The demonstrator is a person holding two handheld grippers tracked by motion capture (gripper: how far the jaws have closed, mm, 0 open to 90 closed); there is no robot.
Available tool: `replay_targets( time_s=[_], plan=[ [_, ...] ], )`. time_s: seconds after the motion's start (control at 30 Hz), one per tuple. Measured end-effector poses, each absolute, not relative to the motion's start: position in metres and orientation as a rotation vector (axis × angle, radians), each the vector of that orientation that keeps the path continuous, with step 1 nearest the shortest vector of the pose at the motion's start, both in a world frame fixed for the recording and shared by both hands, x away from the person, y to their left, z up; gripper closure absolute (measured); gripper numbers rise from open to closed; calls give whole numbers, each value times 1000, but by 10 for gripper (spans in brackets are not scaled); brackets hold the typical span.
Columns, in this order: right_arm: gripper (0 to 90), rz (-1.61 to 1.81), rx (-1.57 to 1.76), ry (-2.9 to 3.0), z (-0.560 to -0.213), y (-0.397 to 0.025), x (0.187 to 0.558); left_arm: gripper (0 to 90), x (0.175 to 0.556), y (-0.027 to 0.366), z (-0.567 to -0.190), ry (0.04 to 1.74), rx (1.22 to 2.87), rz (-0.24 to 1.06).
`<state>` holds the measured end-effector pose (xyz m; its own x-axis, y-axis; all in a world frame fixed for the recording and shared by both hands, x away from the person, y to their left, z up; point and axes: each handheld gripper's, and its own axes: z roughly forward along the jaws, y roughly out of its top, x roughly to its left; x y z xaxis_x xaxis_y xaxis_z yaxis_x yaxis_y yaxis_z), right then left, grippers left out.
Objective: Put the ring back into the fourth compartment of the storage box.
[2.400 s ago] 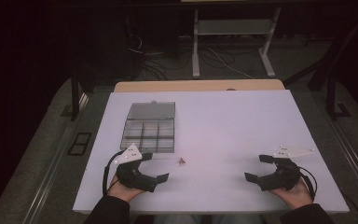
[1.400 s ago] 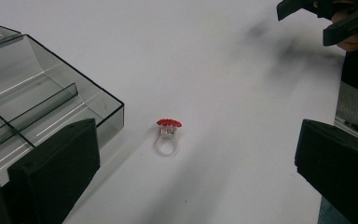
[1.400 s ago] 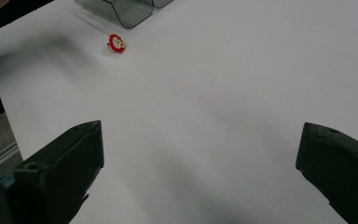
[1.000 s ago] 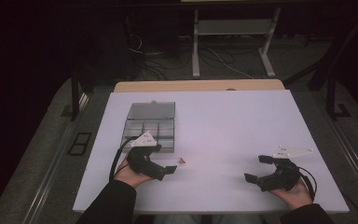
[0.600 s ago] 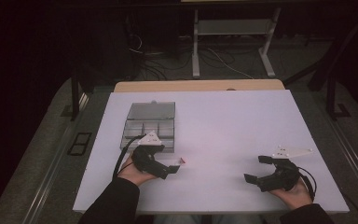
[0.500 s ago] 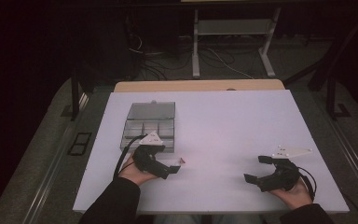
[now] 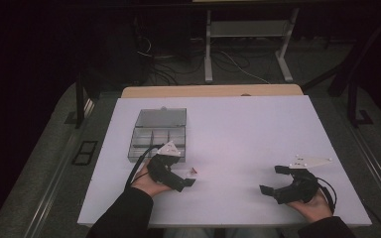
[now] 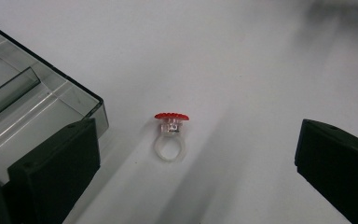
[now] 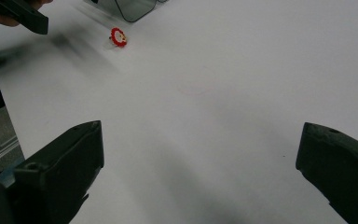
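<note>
The left tongs stand wide apart, their two black jaws rising at either side of the left gripper view with nothing clamped between them; on the bare table between and just ahead of them lies the small clear plastic ring with a red flower-shaped top, touching neither jaw; in the high view the ring sits just past the jaw tips, a little toward the table's middle; the right tongs are likewise spread apart and hold nothing, near the front right corner, well apart from the ring, which shows far off in the right gripper view.

Just beside the left jaw, and close to the ring without touching it, stands the clear grey plastic compartment box with its lid open; in the high view the box lies directly beyond the left hand, its corner nearest the ring; nothing lies between the left tongs and the ring.

The large white rectangular table carries it all; the left hand, in a dark sleeve, comes in from the bottom edge and angles toward the right, tongs low over the surface; the right hand rests low at the front right, tongs pointing left.
</note>
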<state>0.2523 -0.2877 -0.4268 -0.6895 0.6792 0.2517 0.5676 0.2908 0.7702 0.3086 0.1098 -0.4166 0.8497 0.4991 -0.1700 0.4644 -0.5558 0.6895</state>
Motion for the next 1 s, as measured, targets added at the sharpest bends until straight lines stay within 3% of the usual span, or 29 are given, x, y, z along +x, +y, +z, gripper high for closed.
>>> replay_targets(
  time_s=[0.33,1.0],
  plan=[
    [3,1359,1176,2424,-427,-287,252,1,309,96,-424,692,2329,32],
    [3,1353,1175,2435,-428,-286,252,209,318,91,-431,720,2336,14]
  ],
)
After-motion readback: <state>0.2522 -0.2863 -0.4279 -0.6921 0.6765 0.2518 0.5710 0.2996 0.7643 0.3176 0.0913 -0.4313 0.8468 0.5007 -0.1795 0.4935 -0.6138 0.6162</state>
